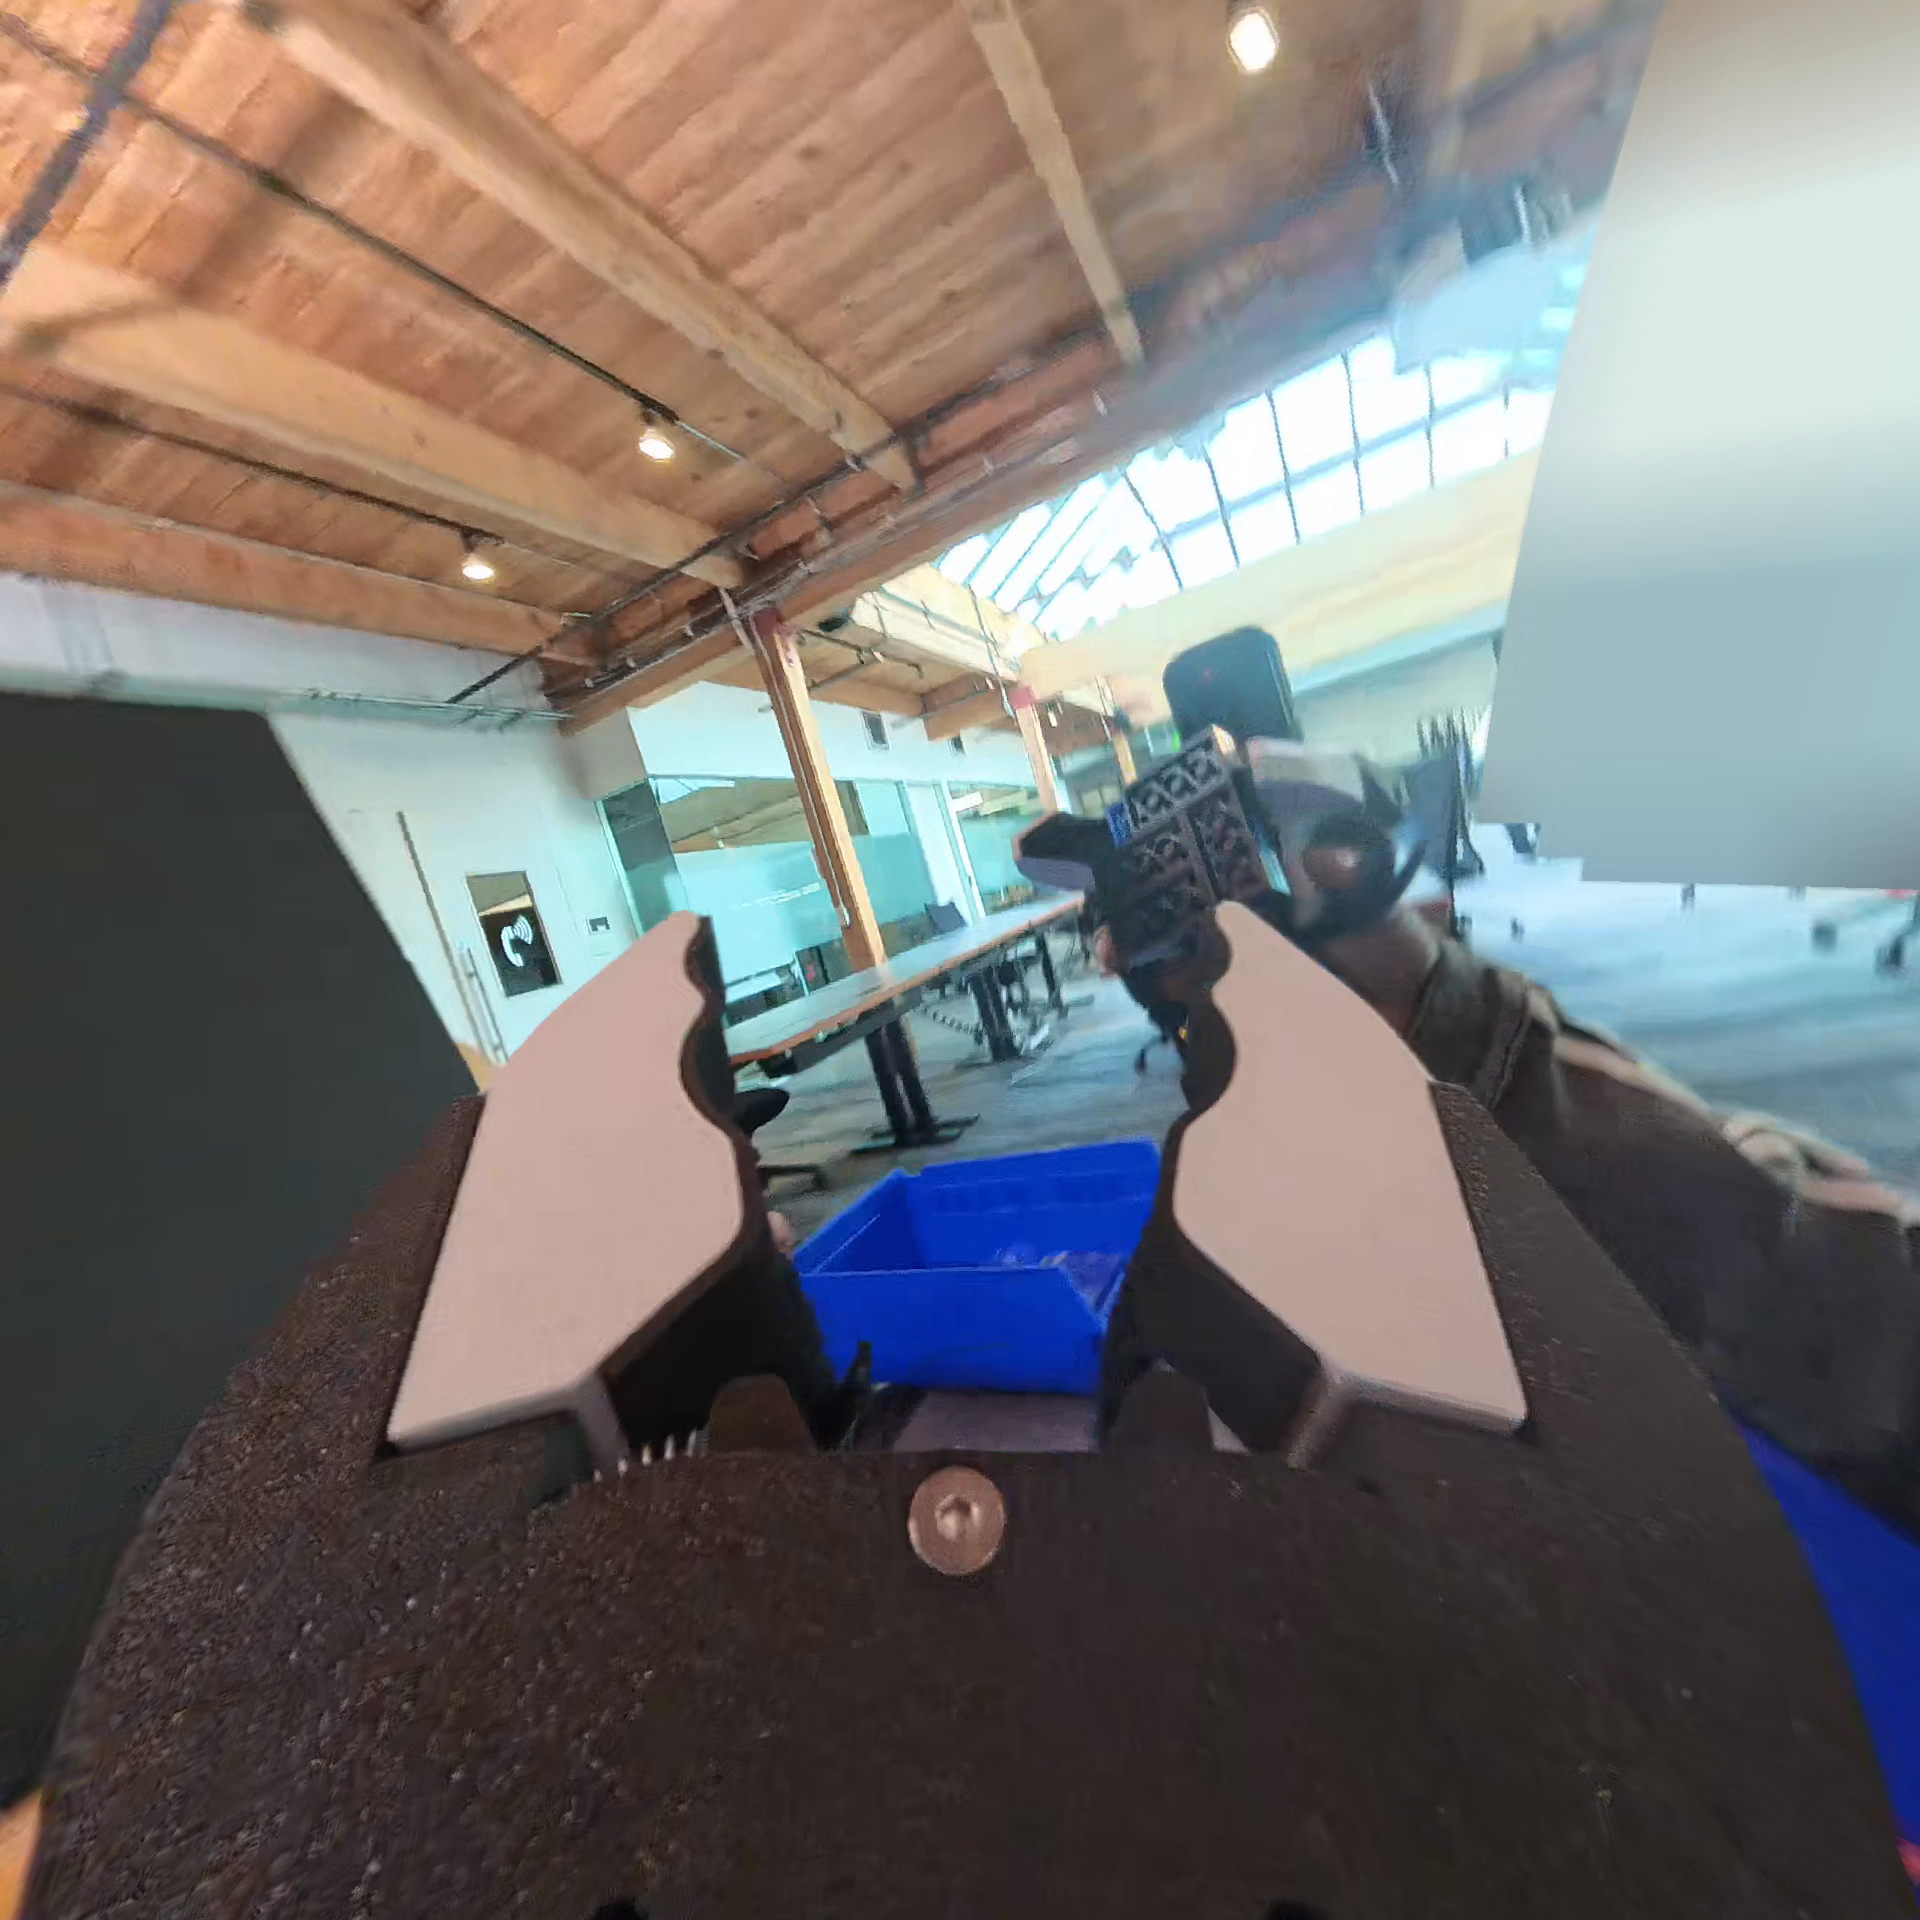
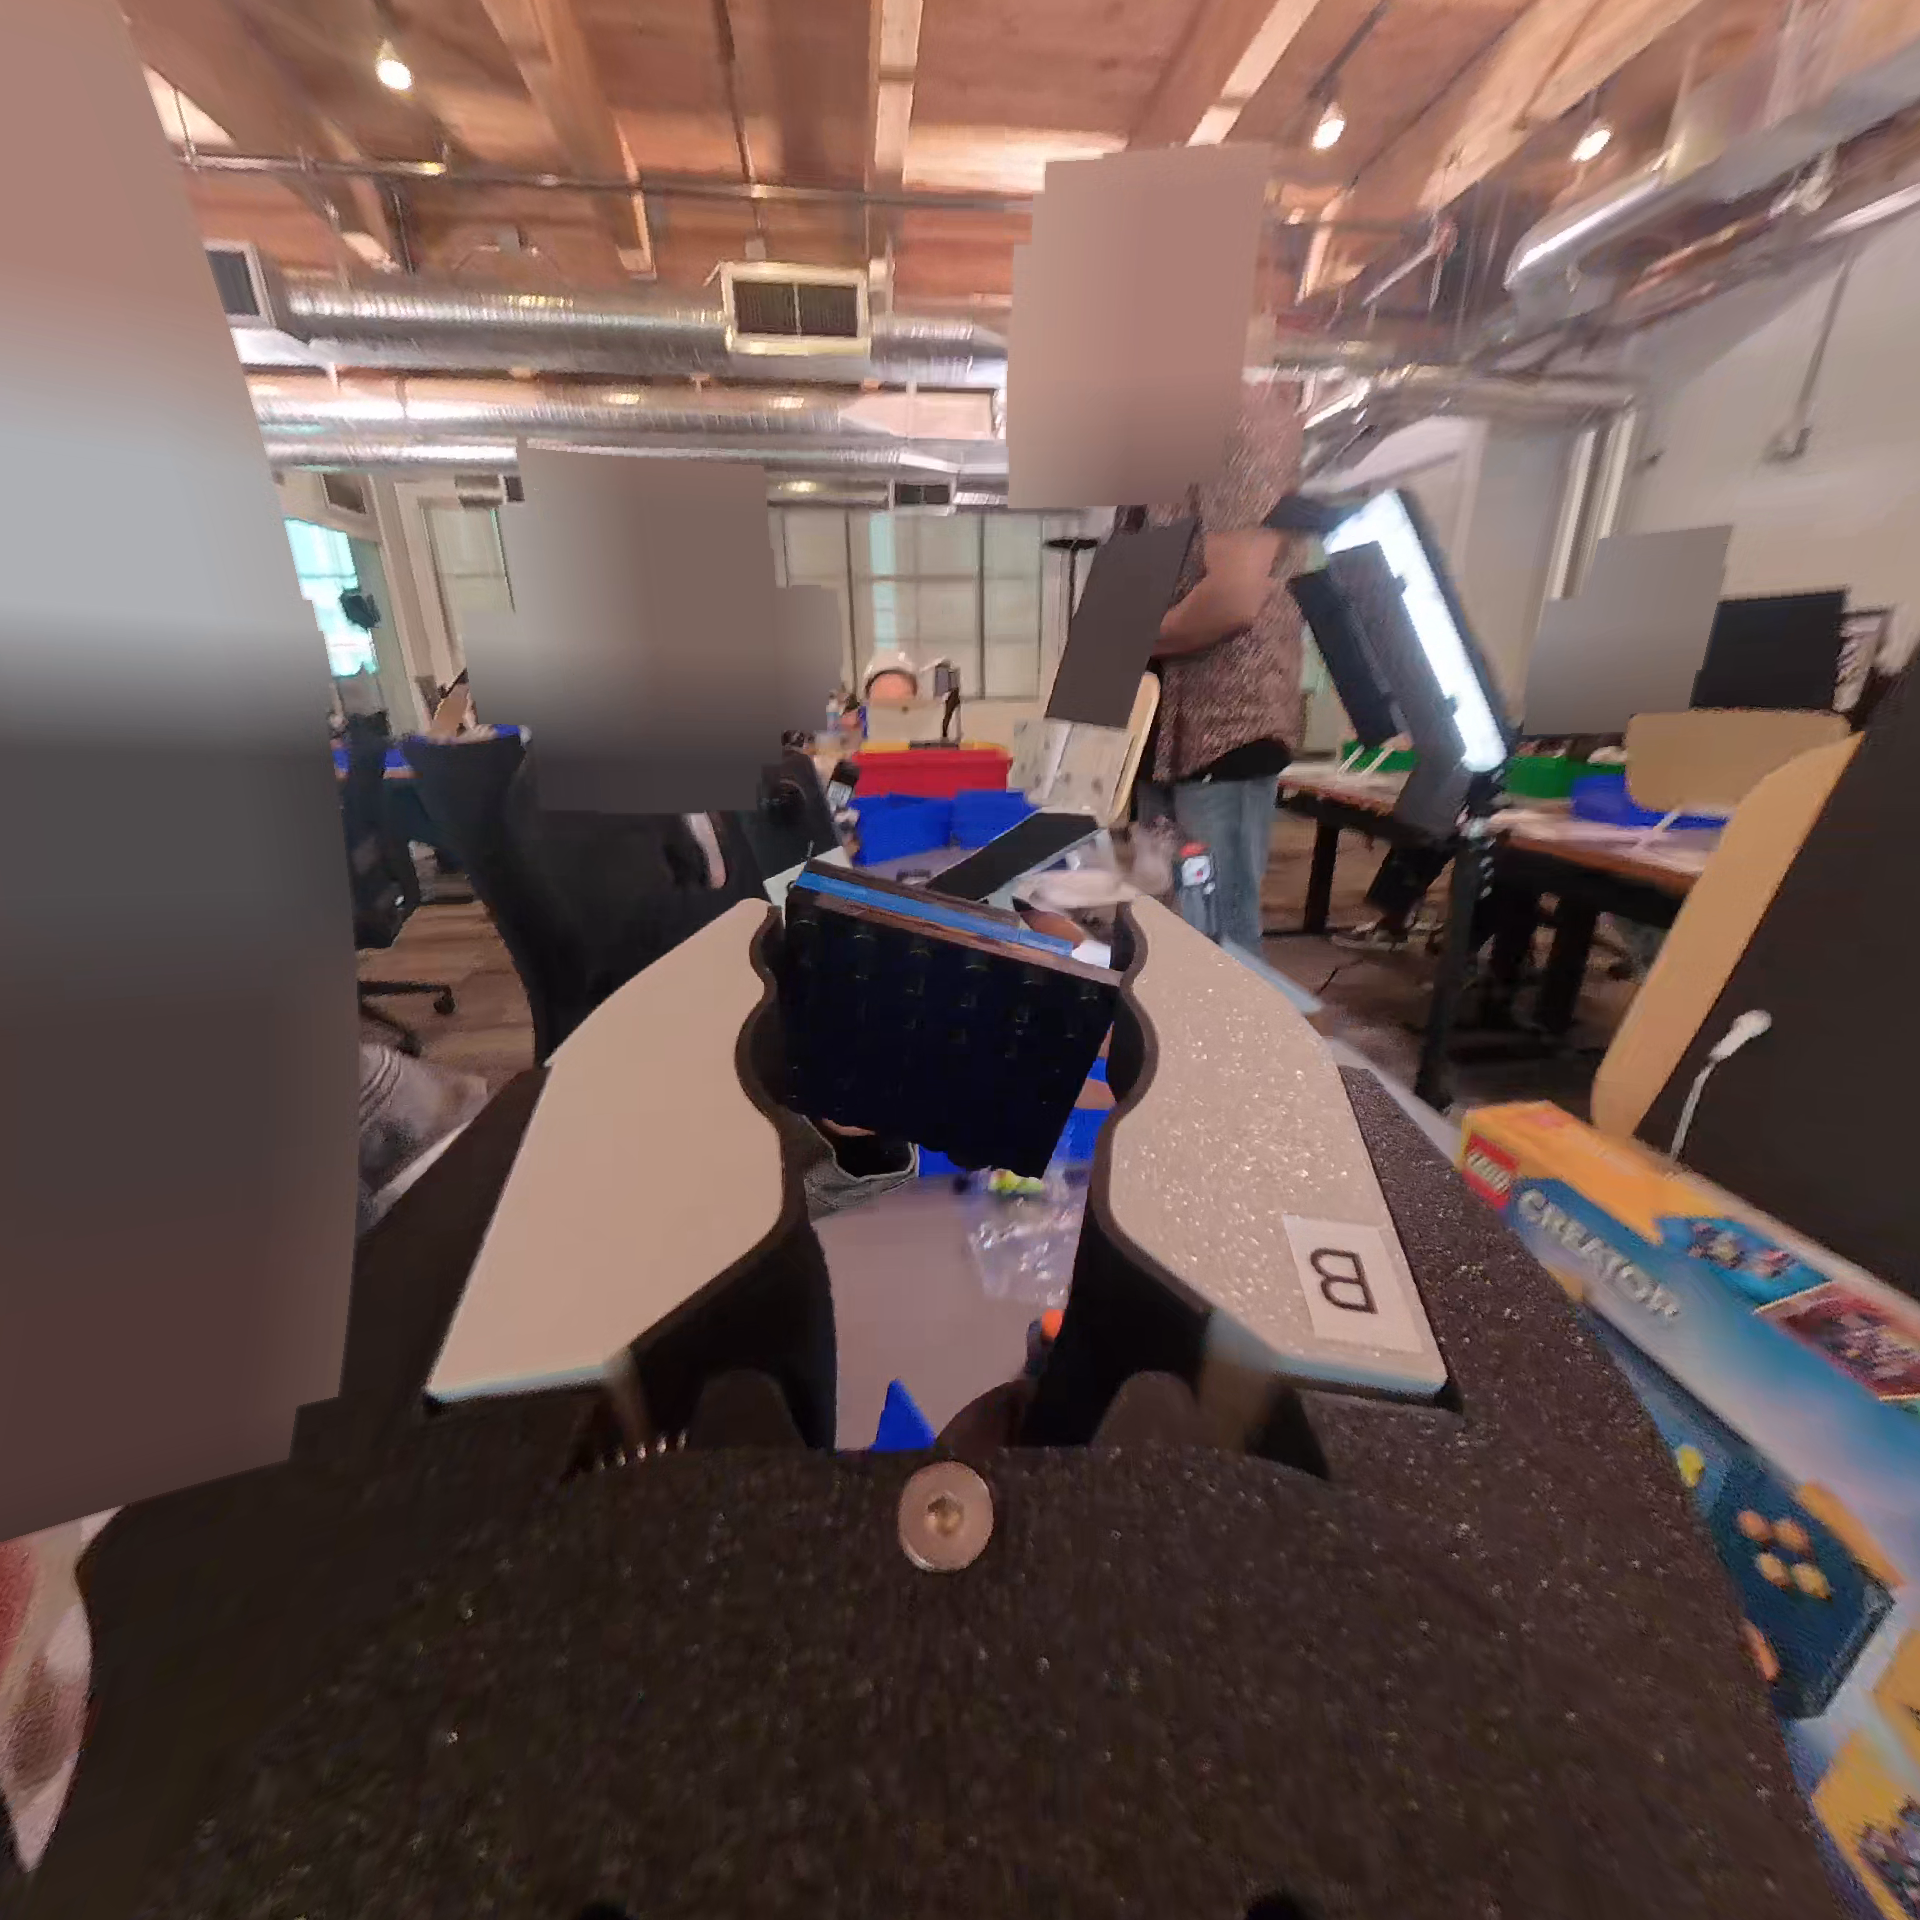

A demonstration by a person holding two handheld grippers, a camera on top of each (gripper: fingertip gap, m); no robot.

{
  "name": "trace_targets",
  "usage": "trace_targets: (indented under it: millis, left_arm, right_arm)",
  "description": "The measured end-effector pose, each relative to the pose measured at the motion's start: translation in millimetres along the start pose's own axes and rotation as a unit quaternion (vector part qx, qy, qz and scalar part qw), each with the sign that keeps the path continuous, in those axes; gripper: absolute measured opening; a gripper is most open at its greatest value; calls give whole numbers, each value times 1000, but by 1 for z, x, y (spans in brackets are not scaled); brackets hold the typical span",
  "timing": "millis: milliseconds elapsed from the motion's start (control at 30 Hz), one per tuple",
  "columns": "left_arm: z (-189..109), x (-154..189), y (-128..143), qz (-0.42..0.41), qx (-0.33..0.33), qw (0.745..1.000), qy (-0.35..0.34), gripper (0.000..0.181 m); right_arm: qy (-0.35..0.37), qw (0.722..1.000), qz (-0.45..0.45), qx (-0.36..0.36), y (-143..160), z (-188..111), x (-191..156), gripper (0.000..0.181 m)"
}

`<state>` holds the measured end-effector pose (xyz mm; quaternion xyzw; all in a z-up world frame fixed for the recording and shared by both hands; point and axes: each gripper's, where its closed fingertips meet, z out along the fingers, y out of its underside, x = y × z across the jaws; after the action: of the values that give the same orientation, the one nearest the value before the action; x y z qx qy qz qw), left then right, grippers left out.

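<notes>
My right gripper [image 2: 951,920] is shut on a dark studded brick plate [image 2: 935,1029], which is tilted and held in the air above a grey table [image 2: 904,1309]. A thin blue layer shows on the plate's top edge. In the left wrist view the same plate [image 1: 1184,842] shows raised at the right, held by the other gripper, with a brown sleeve [image 1: 1621,1174] behind it. My left gripper [image 1: 966,935] is open and empty, raised and pointing into the room. A blue bin [image 1: 977,1278] sits below and between its fingers.
A colourful toy brick box [image 2: 1714,1351] lies at the right of the table. Clear plastic bags [image 2: 1023,1236] and small loose pieces lie under the plate. A black office chair [image 2: 582,894] and a standing person [image 2: 1226,675] are beyond. Long desks [image 1: 914,977] stand farther off. Spacing between my two grippers at the tips: around 8 centimeters.
</notes>
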<state>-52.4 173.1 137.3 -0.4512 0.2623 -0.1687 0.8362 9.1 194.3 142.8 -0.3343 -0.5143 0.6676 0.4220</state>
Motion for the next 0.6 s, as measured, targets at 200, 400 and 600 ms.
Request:
trace_targets:
  millis: [200,400,600]
  left_arm:
    - [29,37,-10,107,-10,992,73,66]
    - [40,61,3,196,20,980,32,56]
    - [51,67,21,204,8,979,2,51]
  right_arm:
    - [84,991,-8,108,-28,-30,12,59]
    - [85,988,15,128,-20,-20,15,59]
    - [58,992,36,103,-2,5,7,59]
